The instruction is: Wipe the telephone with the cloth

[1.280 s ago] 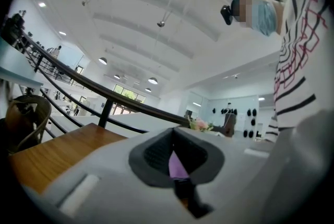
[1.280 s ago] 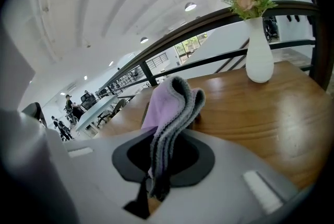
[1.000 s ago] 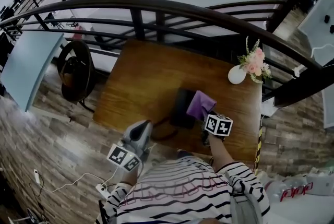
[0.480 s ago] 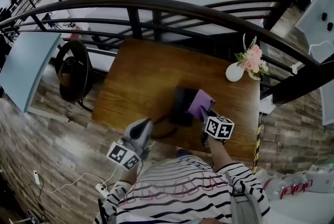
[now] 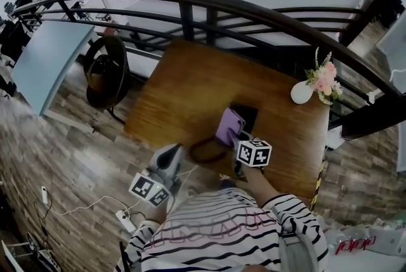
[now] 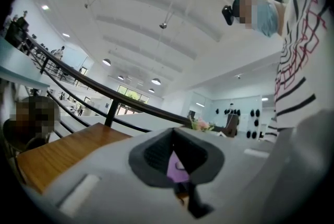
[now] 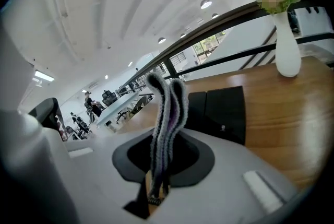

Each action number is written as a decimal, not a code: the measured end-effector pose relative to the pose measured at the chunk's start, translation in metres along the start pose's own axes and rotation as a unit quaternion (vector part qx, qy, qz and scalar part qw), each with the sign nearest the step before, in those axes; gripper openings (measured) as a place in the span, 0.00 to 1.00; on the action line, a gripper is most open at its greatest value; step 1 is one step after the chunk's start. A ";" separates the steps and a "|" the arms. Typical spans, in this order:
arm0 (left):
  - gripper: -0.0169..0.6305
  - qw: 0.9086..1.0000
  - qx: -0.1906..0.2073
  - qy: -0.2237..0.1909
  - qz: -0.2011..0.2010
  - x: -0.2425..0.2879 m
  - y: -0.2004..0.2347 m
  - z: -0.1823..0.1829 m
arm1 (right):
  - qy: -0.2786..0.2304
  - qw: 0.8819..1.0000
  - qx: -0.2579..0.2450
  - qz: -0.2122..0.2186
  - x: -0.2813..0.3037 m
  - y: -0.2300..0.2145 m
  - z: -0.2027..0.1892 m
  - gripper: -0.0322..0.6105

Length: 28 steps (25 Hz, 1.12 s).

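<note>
A black telephone (image 5: 246, 115) lies on the wooden table (image 5: 184, 87), also in the right gripper view (image 7: 218, 112). A purple cloth (image 5: 229, 127) hangs over the phone's left part. My right gripper (image 5: 240, 138) is shut on the cloth, which stands folded between its jaws (image 7: 167, 108). A dark coiled cord (image 5: 205, 150) loops off the phone's near left side. My left gripper (image 5: 171, 155) hovers at the table's near edge, left of the cord, shut on nothing. Through its jaws a bit of the purple cloth (image 6: 176, 168) shows.
A white vase with pink flowers (image 5: 304, 92) stands at the table's far right corner. A dark curved railing (image 5: 254, 14) runs behind the table. A black round chair (image 5: 104, 77) sits left of it. A white cable and power strip (image 5: 124, 220) lie on the floor.
My right gripper has dragged the cloth from the phone's right part to its left part, baring the right side. The left gripper has held its place.
</note>
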<state>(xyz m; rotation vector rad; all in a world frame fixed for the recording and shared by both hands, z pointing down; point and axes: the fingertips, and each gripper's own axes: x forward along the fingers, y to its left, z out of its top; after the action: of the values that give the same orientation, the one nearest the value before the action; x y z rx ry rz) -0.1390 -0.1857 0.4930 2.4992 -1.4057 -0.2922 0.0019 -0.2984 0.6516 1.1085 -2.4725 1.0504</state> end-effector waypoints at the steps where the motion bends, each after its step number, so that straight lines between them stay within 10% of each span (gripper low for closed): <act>1: 0.03 1.000 0.000 -0.001 0.006 -0.005 0.002 0.001 | 0.007 1.000 -0.007 0.000 0.007 0.002 -0.003 0.11; 28: 0.03 0.994 -0.013 0.025 -0.108 0.045 -0.037 -0.016 | -0.020 0.984 0.064 -0.164 -0.090 -0.103 -0.032 0.11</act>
<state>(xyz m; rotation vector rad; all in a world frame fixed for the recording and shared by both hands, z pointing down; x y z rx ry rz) -0.0815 -0.2041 0.4943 2.6197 -1.1069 -0.2861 0.1355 -0.2731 0.6857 1.5255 -2.1722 1.1028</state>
